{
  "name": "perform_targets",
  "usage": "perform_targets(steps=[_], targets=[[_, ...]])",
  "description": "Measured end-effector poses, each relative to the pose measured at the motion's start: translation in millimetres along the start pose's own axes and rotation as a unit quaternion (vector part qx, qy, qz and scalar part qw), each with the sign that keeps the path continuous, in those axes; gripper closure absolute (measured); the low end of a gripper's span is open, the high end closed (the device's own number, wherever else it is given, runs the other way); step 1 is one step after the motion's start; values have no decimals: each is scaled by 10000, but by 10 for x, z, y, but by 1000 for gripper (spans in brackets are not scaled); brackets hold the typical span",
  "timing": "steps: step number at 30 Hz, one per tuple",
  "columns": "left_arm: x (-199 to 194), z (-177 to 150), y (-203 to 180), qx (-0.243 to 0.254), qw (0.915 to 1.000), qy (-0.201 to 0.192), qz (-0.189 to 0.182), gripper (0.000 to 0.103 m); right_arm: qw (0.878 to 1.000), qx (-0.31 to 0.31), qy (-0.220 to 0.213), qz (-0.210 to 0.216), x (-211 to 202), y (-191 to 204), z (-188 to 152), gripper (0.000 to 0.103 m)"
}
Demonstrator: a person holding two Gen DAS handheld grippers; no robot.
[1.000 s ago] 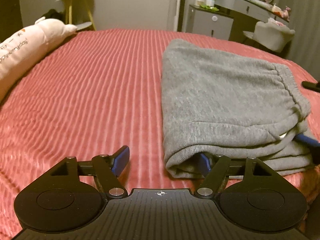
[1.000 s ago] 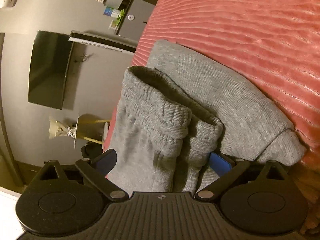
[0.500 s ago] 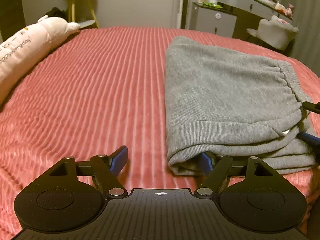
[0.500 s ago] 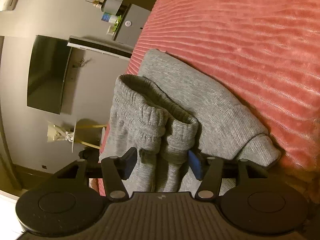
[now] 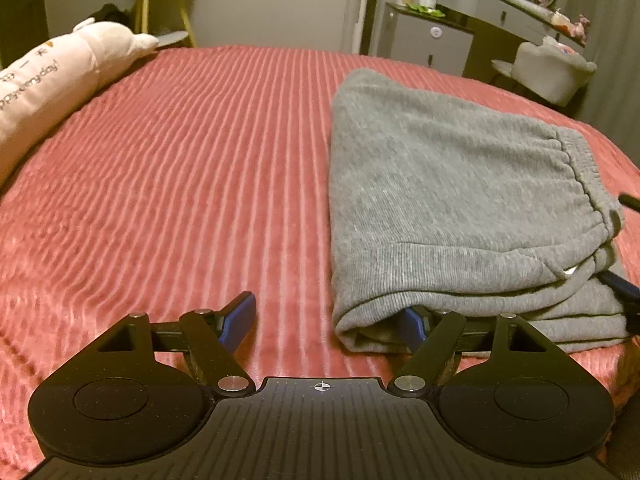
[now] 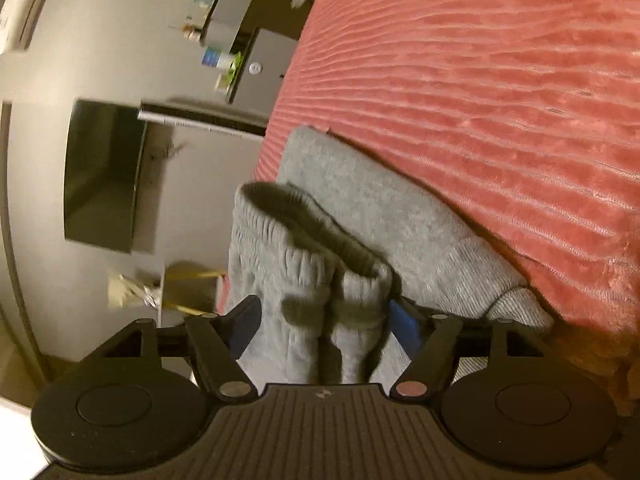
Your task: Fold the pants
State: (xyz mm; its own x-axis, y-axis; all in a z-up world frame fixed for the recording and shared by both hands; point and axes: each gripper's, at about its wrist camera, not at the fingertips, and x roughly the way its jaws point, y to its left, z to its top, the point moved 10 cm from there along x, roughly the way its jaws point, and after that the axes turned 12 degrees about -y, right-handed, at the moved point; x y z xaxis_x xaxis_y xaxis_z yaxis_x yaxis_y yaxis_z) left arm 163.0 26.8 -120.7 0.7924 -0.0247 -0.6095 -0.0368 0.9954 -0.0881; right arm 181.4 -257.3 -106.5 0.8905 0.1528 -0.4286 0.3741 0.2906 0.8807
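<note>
Our gray sweatpants (image 5: 452,200) lie folded on the red ribbed bedspread (image 5: 180,168), toward the bed's right side. Our left tongs (image 5: 326,318) stand spread wide: one blue pad rests over bare bedspread, the other is tucked under the near folded corner of the pants. Our right tongs (image 6: 324,320) are closed on the bunched elastic waistband (image 6: 320,276), tipped sideways. A long white plush pillow (image 5: 60,76) lies at the bed's left edge.
</note>
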Motion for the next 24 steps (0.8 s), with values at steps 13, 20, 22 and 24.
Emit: perform_targets(steps=[13,20,22,24], targets=[[-14,-65,-154,146,9994,99,-302,23,9943,-1061,35,46,249,350,-218,50],[64,-64,-234,158,9993,39,-324,19,9889,-1449,205,-272,421,461,-404,30],[79,-51,-237,216,9995,-65,-227,20,9848,-1717,170,-209,393,567,-433,62],[48,-30,-234,276,9993,-201,-150,30,9840,-1779,60,26,291,734,-431,64]])
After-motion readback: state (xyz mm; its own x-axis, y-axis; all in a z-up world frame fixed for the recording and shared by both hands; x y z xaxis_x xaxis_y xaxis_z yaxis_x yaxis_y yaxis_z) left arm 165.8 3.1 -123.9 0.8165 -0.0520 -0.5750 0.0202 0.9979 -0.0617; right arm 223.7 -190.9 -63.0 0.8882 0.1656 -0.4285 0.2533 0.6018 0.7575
